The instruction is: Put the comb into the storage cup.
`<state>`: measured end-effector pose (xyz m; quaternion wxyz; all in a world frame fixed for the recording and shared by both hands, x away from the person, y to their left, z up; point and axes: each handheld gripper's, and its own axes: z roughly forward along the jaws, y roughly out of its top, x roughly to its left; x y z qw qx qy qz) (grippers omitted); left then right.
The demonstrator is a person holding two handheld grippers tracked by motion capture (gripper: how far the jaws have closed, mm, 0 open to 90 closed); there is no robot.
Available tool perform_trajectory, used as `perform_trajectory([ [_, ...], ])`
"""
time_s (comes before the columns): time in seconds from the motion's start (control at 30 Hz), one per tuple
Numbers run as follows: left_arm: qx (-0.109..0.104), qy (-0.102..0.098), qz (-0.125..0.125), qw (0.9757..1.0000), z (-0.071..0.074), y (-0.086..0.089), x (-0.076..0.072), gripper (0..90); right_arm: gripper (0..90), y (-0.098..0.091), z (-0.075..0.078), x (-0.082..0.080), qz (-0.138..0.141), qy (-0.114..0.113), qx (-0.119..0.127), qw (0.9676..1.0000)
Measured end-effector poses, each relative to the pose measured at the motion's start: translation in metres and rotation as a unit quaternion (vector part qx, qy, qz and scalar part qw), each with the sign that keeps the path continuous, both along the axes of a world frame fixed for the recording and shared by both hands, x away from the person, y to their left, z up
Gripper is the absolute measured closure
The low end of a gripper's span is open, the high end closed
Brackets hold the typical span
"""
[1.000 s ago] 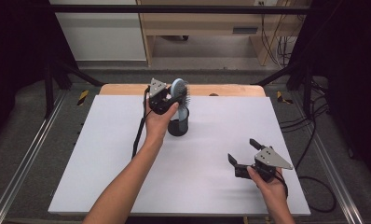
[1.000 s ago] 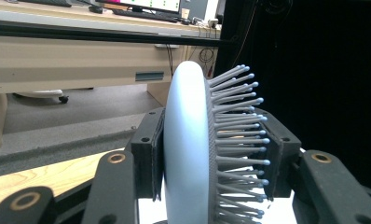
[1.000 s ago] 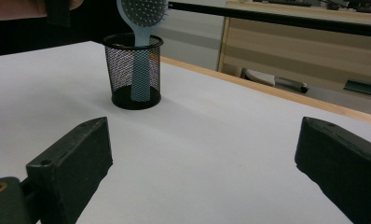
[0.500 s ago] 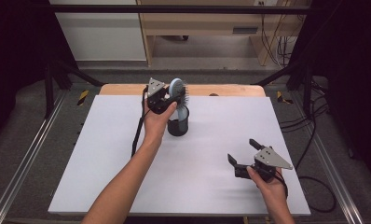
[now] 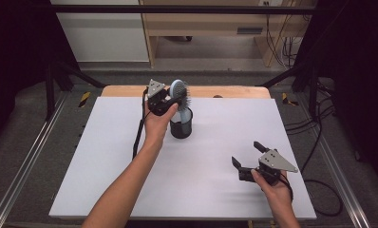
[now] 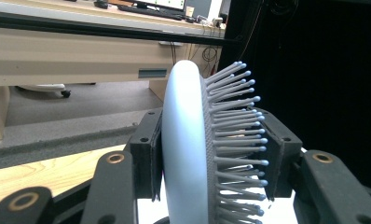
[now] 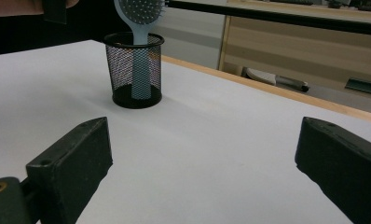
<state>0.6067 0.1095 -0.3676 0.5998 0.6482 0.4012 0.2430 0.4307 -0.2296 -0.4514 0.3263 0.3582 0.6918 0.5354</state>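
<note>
— White counter [image 5: 106, 156], matte and bare, with a wooden strip along its far edge; beyond it, at the top of the high view, pale cabinets and a tangle of cables on a grey floor. Dark curtains on both sides.

— And the brush?

— Pale blue hairbrush [image 5: 178, 91], just above middle in the high view. Its handle stands in the black mesh cup [image 5: 181, 126], its head sticks out on top. The left gripper [image 5: 170, 100] has its fingers clenched on the head, one pad on the smooth back, the other against the bristles.

— How would it handle, you think?

— Light, I'd say, hard plastic, stiff in the handle. The back looks glossy, so probably slippery; the bristles will give and spring a bit, so that side of the grip is soft. Nothing fragile. A hold lower, on the neck or handle, would likely be firmer, but the cup hides most of that.

— The cup?

— Thin wire, surely light. It could tip or lift along if the handle snags.

— Other hand?

— The right gripper [image 5: 244, 154] rests at the lower right, well apart, fingers released and wide, nothing between them, pointed toward the cup.
</note>
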Motion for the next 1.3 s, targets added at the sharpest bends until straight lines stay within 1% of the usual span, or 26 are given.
perform_trajectory([
  [0.9,-0.017,0.015,0.004,0.9997,-0.002,0.015,0.003,48.4,3.9,0.002,-0.001,0.000,0.003,0.002,-0.002,1.0000],
  [1.3,-0.035,0.024,0.008,0.9991,-0.005,0.024,0.006,48.0,3.9,0.002,-0.001,0.001,0.004,0.003,-0.003,1.0000],
])
